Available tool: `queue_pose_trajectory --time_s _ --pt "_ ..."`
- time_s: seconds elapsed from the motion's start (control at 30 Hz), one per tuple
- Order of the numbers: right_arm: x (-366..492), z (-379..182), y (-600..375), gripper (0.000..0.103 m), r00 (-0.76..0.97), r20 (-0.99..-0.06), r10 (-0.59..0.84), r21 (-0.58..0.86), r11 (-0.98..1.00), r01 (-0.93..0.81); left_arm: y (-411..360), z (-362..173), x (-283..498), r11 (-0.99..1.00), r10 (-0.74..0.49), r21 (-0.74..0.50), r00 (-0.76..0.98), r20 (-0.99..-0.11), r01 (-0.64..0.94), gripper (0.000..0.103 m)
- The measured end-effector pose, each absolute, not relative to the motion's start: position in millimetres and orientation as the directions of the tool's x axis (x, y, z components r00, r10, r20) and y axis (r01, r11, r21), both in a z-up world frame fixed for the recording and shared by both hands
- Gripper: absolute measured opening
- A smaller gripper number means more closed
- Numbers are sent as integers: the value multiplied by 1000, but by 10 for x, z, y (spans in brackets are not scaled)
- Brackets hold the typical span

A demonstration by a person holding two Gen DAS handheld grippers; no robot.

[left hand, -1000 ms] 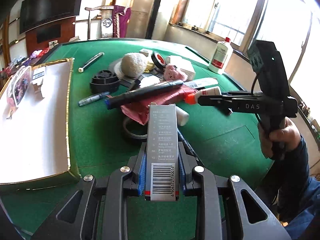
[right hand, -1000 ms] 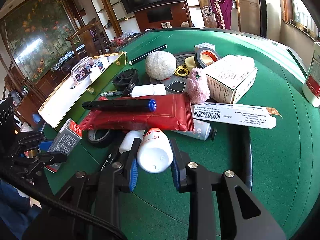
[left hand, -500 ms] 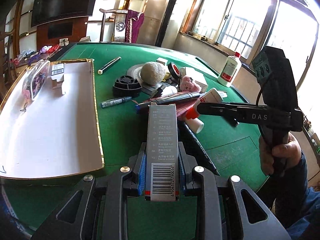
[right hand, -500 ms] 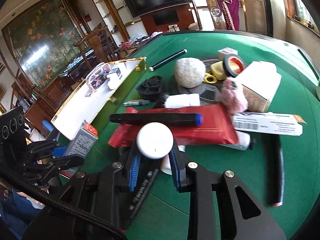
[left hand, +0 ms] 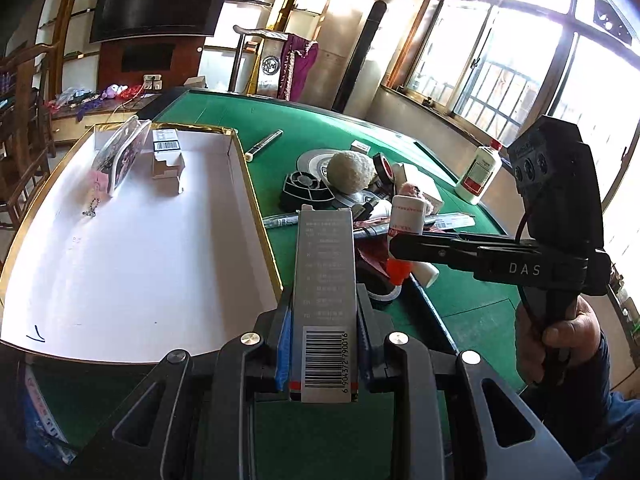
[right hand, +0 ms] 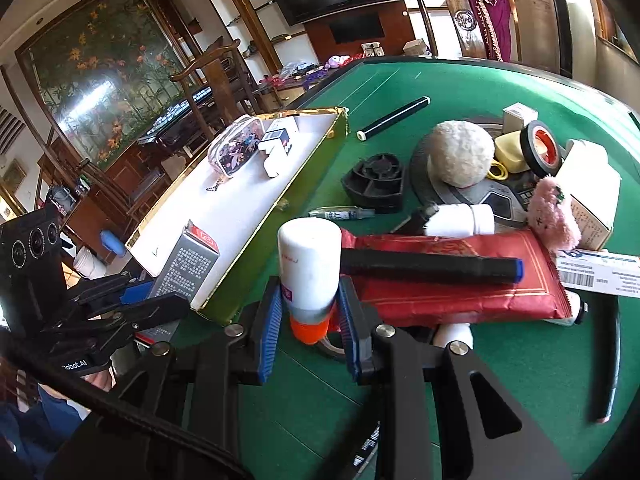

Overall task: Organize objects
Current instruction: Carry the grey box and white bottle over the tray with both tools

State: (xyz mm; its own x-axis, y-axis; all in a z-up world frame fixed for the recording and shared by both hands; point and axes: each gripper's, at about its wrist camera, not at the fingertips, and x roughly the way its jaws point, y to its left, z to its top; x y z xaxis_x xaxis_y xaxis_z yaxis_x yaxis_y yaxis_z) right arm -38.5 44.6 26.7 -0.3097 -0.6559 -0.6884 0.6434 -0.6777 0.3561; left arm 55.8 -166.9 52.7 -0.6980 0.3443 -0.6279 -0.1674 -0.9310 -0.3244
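My left gripper (left hand: 323, 320) is shut on a tall grey box with a barcode (left hand: 325, 288), held above the green table near the right rim of the gold-edged white tray (left hand: 132, 256). The box also shows in the right wrist view (right hand: 188, 266). My right gripper (right hand: 308, 312) is shut on a white bottle with an orange cap (right hand: 309, 264), cap end toward the camera, lifted above the table beside the tray's near corner (right hand: 224, 292). The bottle also shows in the left wrist view (left hand: 406, 224).
In the tray lie a clear patterned pouch (right hand: 236, 152) and a small white box (right hand: 276, 148). A pile on the table holds a red packet (right hand: 452, 280), black marker (right hand: 428, 266), fluffy ball (right hand: 460, 154), black tape roll (right hand: 540, 148), pink plush (right hand: 554, 212) and boxes. A white bottle (left hand: 478, 172) stands far right.
Both grippers have risen and swung left toward the tray. The white bottle was lifted off the pile and tipped upright, and the tray now fills the left of both views.
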Motion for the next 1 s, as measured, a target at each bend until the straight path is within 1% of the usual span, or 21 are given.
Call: queue_pose_trajectory --time_s 0.53,0.87,1.0 --pt "-332 388 283 25 -312 -674 -669 355 -664 657 -1932 565 570 -938 303 -329 -731 -611 -113 23" --pt "-328 711 -199 25 -316 -686 -655 283 -641 714 -2439 705 495 -958 211 -286 -759 -616 -34 23" --pt "-406 734 -407 25 -291 -697 -655 294 -632 717 -2718 749 411 -965 161 -261 -757 -633 12 23"
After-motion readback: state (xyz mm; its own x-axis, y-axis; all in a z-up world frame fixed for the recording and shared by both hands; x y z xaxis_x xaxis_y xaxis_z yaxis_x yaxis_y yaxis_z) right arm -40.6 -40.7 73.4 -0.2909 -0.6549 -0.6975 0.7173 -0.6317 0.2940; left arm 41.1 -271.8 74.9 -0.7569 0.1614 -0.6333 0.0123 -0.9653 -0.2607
